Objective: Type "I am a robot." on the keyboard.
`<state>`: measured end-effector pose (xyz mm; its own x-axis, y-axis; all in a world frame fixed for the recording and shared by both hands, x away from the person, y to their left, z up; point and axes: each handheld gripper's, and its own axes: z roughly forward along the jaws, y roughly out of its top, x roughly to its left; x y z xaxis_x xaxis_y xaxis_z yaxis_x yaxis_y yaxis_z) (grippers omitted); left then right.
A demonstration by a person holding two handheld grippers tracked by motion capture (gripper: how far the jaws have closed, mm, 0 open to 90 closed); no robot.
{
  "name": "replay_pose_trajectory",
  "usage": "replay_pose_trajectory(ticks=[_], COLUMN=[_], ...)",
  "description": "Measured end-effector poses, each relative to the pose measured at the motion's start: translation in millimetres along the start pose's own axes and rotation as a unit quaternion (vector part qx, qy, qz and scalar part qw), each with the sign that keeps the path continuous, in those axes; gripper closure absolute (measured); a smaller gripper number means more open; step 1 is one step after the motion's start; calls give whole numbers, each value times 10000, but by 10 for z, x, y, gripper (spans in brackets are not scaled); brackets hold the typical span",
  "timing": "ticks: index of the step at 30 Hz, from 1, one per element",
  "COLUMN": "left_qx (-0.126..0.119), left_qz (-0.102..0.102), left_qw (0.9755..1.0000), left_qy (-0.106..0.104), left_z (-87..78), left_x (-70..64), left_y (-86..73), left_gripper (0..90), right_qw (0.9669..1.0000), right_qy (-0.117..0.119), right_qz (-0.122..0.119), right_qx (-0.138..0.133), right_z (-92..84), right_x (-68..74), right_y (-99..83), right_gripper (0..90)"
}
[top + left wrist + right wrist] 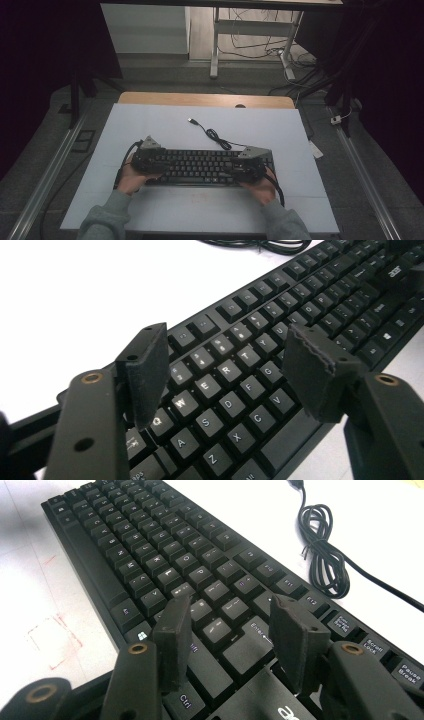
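While both sleeved forearms come in from the bottom edge of the high view, each hand rests at one end of the black keyboard (200, 167), which lies flat across the lower middle of the frame on the white-covered counter (165, 125). The left gripper (145, 161) sits over the keyboard's left end and the right gripper (248, 169) over its right end. In the left gripper view the jaws stand wide apart above the letter keys, with Q, W, E, R and T showing between them and neither pad pressing on a key or an edge. In the right gripper view the jaws also stand apart, over the Enter and Shift keys at the lower middle of the frame, with nothing clamped between them. My reading is that the keyboard is being handled from both ends, and that this is a loose moment in that work: either a release or the approach to a grip. The next move would call for each pair of jaws to drop around an end of the case, not onto the keys, and to close evenly so it lifts level. Beyond the keyboard, toward mid-frame, its cable (216, 136) lies in a small coil with the plug (191, 120) free on the counter. No container is in sight.
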<state>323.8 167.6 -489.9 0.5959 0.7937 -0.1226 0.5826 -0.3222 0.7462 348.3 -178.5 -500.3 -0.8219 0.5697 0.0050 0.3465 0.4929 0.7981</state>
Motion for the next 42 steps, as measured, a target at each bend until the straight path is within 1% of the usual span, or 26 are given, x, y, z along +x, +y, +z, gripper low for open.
replay_pose_trajectory(ticks=[6, 10, 15, 17, 21, 25, 28, 33, 42], left_qx=[29, 31, 86, 111, 131, 214, 291, 435, 569], left_qz=[41, 86, 254, 341, 437, 538, 604, 742, 818], left_qw=[9999, 9996, 9990, 9987, 9982, 9974, 9966, 9948, 9934], left_qy=[-141, -256, -369, -372, -381, -430, -470, -552, -576], left_z=[-4, -9, 6, 16, 35, 75, 111, 180, 294], left_x=[-44, -66, -117, -140, -188, -235, -272, -330, -411], left_y=[9, 11, 13, 13, 13, 8, 1, -19, -36], left_gripper=[384, 436, 514, 562, 694, 823, 887, 890, 890], right_qw=[10000, 10000, 10000, 10000, 10000, 9999, 9999, 9999, 9998], right_qy=[-29, -49, -58, -56, -63, -72, -75, -85, -86], right_qz=[-3, -6, -18, -12, -23, -45, -54, -54, -72], right_qx=[-9, -4, 19, 26, 43, 71, 96, 102, 142], right_z=[-6, -10, -5, 0, 5, 12, 18, 20, 37], right_x=[-7, -10, -7, -6, -6, -4, -1, -6, -4], right_y=[1, 2, 2, 0, -2, -3, -4, -5, -10], right_gripper=[518, 518, 518, 518, 518, 517, 518, 518, 516])
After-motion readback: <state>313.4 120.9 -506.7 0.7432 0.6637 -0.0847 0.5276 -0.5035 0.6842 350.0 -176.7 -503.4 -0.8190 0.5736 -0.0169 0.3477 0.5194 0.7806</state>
